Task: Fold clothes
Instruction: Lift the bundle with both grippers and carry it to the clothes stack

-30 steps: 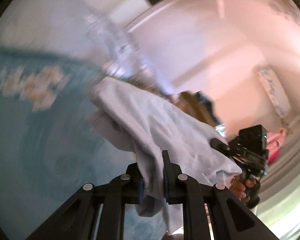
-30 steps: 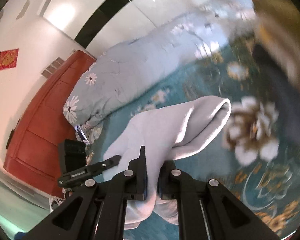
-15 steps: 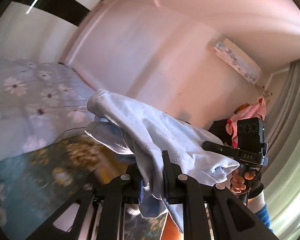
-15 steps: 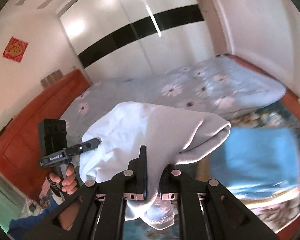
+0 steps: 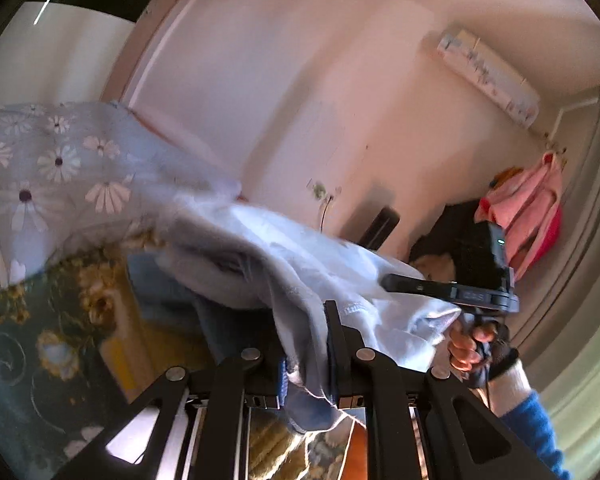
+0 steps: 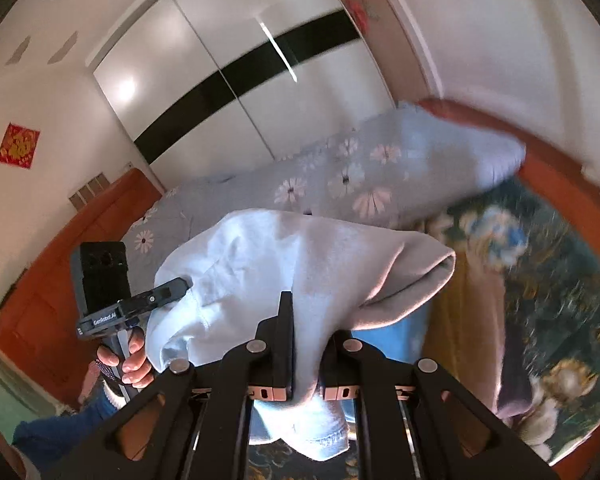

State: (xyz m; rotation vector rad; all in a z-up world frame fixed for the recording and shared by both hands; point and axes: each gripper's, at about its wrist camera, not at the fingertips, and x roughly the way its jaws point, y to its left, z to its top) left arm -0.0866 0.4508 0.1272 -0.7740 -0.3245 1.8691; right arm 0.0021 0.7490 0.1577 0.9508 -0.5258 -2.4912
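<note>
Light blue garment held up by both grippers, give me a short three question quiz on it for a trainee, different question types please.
1. True or false: the light blue garment lies flat on the bed.
2. Which grips it? A) left gripper only B) right gripper only C) both
3. Fill in: the floral quilt lies on the ____.

Key: 1 false, it hangs between the grippers. 2 C, each is shut on the cloth. 3 bed.
</note>
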